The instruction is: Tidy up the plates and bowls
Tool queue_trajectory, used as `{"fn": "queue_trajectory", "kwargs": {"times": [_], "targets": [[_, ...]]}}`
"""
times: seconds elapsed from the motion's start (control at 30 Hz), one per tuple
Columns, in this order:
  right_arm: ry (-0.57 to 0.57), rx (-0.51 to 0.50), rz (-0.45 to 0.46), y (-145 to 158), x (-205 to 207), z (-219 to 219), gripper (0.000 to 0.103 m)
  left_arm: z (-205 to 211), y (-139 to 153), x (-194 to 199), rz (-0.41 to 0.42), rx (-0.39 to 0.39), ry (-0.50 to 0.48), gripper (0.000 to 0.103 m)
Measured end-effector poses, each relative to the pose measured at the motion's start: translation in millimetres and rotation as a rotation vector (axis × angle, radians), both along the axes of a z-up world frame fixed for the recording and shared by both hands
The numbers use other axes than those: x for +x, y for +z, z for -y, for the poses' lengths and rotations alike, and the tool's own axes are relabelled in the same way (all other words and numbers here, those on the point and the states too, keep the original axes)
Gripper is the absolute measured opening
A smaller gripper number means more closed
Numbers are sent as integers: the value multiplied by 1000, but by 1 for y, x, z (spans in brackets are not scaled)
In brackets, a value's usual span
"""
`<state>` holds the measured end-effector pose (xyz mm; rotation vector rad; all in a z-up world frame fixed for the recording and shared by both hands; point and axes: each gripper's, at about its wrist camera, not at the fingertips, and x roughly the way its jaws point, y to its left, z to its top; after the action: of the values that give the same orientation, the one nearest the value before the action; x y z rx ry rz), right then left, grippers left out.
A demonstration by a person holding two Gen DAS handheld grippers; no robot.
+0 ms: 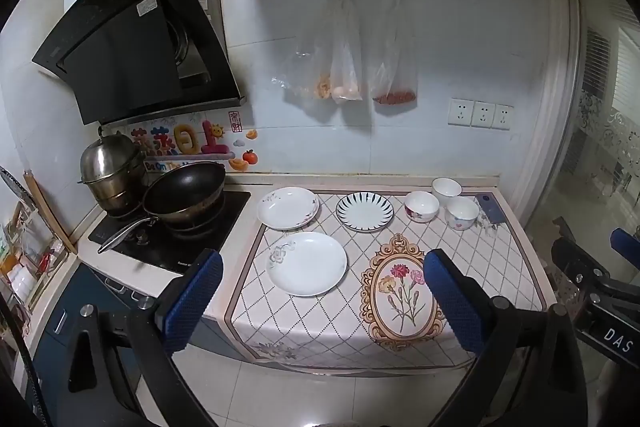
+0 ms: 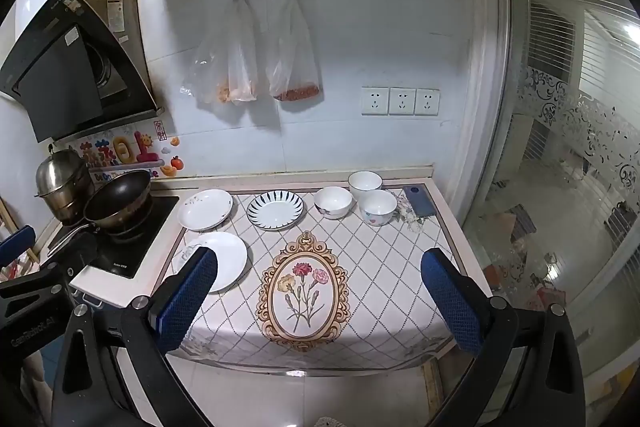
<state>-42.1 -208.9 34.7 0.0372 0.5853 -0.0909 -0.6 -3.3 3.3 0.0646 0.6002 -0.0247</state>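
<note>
We hover both wide-open, empty grippers, left gripper (image 1: 322, 291) and right gripper (image 2: 320, 291), before the table (image 1: 500, 267), next reaching for the white plate (image 1: 307, 263) left of the flower medallion (image 1: 404, 293).

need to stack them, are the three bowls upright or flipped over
Upright: all three bowls show open mouths and white insides, and look empty, standing apart, unstacked.

"DAS" on right tongs (image 1: 616, 337); "Be On Th…" on wall sticker (image 1: 188, 147); hood (image 1: 136, 39) brand unreadable.
</note>
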Motion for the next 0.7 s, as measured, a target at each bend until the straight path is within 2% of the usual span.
{"fn": "queue_trajectory", "kwargs": {"times": [0.7], "targets": [[-10, 8, 1, -6, -2, -1, 103, 1, -1, -1, -5, 1, -5, 103]]}}
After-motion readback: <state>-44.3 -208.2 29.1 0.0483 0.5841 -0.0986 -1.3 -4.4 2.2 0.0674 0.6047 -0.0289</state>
